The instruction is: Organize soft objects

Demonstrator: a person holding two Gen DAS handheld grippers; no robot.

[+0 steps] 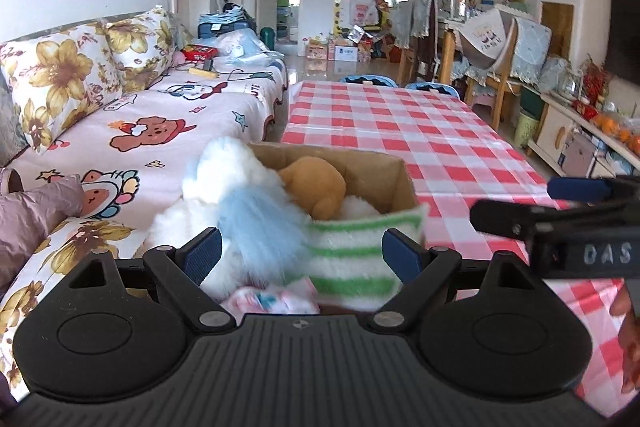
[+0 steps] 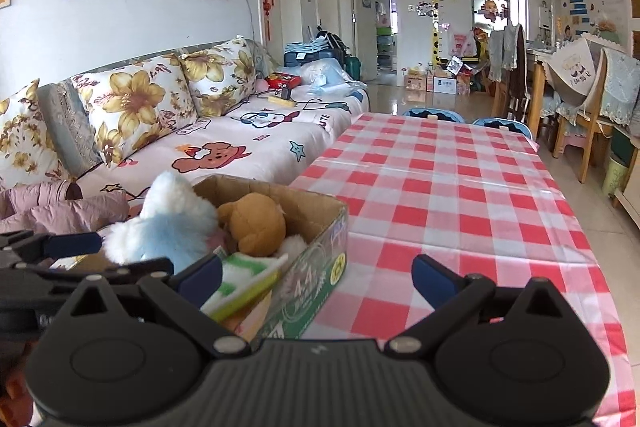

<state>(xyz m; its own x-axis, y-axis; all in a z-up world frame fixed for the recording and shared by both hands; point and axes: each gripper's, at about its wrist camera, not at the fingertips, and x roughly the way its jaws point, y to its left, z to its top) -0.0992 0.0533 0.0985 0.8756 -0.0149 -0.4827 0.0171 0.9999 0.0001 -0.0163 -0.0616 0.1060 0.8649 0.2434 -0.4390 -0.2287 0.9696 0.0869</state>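
Left gripper [image 1: 301,255]: jaws spread wide, blue pads apart, nothing pinched. Between the pads, just ahead of them, lie the soft items named below.

Right gripper [image 2: 316,273]: jaws spread wide, nothing pinched. Its left pad sits just beside the near corner of the box; its right pad stands over bare tablecloth. In the left wrist view the same gripper [image 1: 560,211] enters from the right edge, side-on.

Cardboard box [image 1: 384,179]: open-topped, brown inside, green printed outer wall [image 2: 320,283]. It stands on the near left corner of the table and holds all the soft objects.

White and blue plush toy [image 1: 240,203]: long fluffy pile, leaning over the box's left rim, partly outside it. Seen also in the right wrist view [image 2: 168,227].

Brown plush toy [image 1: 316,187]: inside the box, touching the white and blue plush, toward the back. Right wrist view [image 2: 256,223].

Green-and-white striped fluffy cloth [image 1: 352,255]: draped over the near rim of the box, hanging down the front. Right wrist view [image 2: 244,275].

Pink patterned soft item [image 1: 276,297]: at the near bottom edge, below the plush, mostly hidden; kind cannot be told.

Table with red-and-white checked cloth [image 2: 460,195]: stretches away from the box.

Sofa [image 2: 240,143]: just left of the table, cartoon-print cover, floral cushions [image 2: 132,103] against its back, a pink jacket [image 2: 60,207] at its near end.
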